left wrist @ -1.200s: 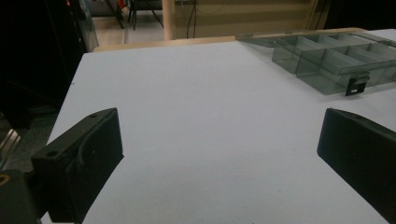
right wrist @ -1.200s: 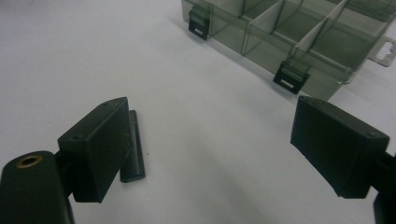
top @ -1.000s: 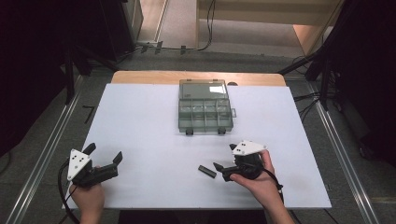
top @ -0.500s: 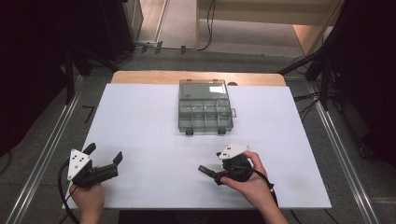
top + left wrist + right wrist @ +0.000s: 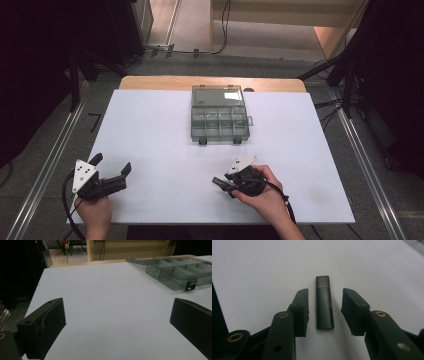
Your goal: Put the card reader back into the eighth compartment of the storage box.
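Your right gripper (image 5: 218, 181) sits at about 5 o'clock on the white table (image 5: 150, 125), low over the surface, its jaws pointing toward 9 o'clock. In the right gripper view your jaws are spread partway, one on each side of a small dark stick (image 5: 324, 302) that lies flat on the table. There is a gap between each jaw and the stick, so nothing is pinched yet. The stick is a slim black bar with a slightly lighter, shorter section at its far end; it runs lengthwise along the line of your jaws, and its near end lies between the pads. I can read no brand or lettering on it.

Your left gripper (image 5: 111, 172) rests at about 7 o'clock near the table's front corner, held in your left hand (image 5: 92, 212). Its jaws are spread wide with only bare tabletop between them, as the left gripper view shows.

A clear compartment box (image 5: 220, 117) sits at about 12 o'clock, toward the far edge and well apart from both grippers. Its lid lies open behind it, and dividers split it into several cells. Two dark latches sit on its near edge. The cells look empty from above, and no writing can be read on the box or lid.
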A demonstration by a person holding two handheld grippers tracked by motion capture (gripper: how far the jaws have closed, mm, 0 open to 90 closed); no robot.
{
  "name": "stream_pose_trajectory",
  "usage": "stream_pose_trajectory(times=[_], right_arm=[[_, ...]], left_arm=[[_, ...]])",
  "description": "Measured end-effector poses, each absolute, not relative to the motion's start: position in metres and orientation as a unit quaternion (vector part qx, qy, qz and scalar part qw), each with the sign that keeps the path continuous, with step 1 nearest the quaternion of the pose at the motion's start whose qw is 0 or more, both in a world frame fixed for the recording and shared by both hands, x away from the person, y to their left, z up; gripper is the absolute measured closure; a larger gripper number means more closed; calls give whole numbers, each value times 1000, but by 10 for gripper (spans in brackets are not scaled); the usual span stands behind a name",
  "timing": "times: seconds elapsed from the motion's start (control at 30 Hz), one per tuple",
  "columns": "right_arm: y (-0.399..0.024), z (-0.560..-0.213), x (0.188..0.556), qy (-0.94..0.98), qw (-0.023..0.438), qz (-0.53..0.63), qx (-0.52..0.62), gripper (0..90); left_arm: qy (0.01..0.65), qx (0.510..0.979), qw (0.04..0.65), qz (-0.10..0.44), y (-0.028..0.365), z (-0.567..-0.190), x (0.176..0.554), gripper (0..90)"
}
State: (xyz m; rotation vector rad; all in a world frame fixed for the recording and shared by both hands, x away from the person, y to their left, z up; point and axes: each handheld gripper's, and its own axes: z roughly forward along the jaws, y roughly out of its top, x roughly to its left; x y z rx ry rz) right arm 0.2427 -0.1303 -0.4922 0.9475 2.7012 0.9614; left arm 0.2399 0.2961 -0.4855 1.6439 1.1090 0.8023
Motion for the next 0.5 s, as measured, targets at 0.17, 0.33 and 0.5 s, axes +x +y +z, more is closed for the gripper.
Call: stream_pose_trajectory(times=[0.17,0.33,0.5], right_arm=[[-127,-497,245,898,59,296,320,640],[-126,-499,245,899,67,290,322,672],[-127,-499,246,901,70,288,319,699]], left_arm=[[455,674,480,329,296,-485,240,3],[455,674,479,330,296,-486,240,3],[455,674,480,330,295,-486,240,3]])
